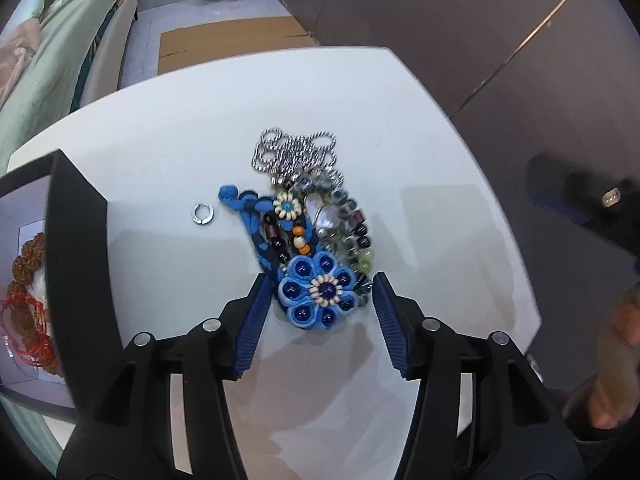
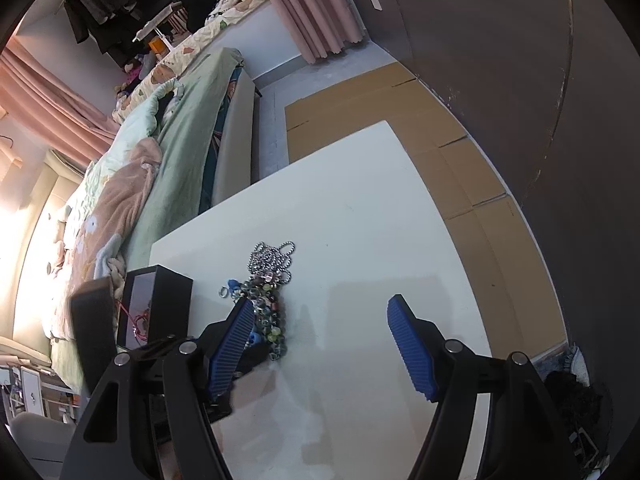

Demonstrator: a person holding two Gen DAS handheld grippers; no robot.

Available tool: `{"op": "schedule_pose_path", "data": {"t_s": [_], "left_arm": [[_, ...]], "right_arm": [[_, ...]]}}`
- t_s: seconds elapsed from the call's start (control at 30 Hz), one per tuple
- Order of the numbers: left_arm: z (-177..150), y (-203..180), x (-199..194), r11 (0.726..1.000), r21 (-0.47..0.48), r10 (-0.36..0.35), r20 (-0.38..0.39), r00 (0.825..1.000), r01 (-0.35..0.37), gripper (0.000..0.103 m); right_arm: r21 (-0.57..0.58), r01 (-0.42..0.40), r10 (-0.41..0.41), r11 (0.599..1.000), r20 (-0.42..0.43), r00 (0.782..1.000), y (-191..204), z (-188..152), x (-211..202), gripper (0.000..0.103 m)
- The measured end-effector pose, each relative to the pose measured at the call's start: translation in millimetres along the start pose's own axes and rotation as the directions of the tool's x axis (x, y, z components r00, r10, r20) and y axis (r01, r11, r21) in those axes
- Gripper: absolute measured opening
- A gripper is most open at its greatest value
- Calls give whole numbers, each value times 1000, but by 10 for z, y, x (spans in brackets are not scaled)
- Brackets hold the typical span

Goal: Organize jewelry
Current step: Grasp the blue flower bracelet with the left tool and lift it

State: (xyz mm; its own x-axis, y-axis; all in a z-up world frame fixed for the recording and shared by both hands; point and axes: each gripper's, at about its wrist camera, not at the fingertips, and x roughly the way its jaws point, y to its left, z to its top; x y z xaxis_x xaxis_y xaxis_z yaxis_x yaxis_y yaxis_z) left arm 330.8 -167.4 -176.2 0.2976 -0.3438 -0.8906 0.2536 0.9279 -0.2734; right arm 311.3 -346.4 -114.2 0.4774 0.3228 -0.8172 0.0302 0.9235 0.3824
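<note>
A jewelry pile lies in the middle of the white table [image 1: 160,152]. It holds a silver ball chain [image 1: 294,152], glass bead bracelets [image 1: 352,224] and a blue fabric flower necklace [image 1: 318,294]. My left gripper [image 1: 320,280] points down over the pile and is open. The blue flower sits between its ribbed blue pads [image 1: 256,320], which stand apart from it. A small silver ring [image 1: 203,214] lies alone left of the pile. In the right wrist view my right gripper [image 2: 320,306] is open over bare table, just right of the pile [image 2: 268,312] and the chain [image 2: 272,258].
A black open box [image 1: 76,260] stands at the table's left edge with red and brown bracelets [image 1: 28,280] inside; the right wrist view also shows this box [image 2: 160,304]. A bed [image 2: 168,152] lies beyond the table, with cardboard [image 2: 400,100] on the floor. A person's hand [image 1: 616,360] shows far right.
</note>
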Motion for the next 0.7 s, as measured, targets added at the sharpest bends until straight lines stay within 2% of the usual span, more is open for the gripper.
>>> {"op": "schedule_pose_path", "data": {"t_s": [0.03, 0.07, 0.3, 0.57, 0.7], "left_arm": [[3, -19, 15, 1000, 11, 12, -1, 1000, -12, 36], [0, -1, 6, 1000, 7, 4, -3, 1000, -4, 34], [52, 264, -259, 997, -54, -61, 31, 998, 62, 33], [119, 516, -637, 989, -101, -98, 110, 989, 109, 32], [135, 615, -808, 985, -109, -117, 147, 982, 133, 32]], "right_arm": [[0, -1, 1, 1000, 4, 1000, -1, 8, -12, 69], [2, -1, 1, 1000, 5, 1000, -10, 7, -17, 69], [2, -6, 6, 1000, -34, 999, -23, -20, 111, 67], [-31, -62, 60, 998, -75, 995, 189, -40, 293, 48], [-69, -68, 61, 995, -93, 994, 361, -33, 442, 42]]}}
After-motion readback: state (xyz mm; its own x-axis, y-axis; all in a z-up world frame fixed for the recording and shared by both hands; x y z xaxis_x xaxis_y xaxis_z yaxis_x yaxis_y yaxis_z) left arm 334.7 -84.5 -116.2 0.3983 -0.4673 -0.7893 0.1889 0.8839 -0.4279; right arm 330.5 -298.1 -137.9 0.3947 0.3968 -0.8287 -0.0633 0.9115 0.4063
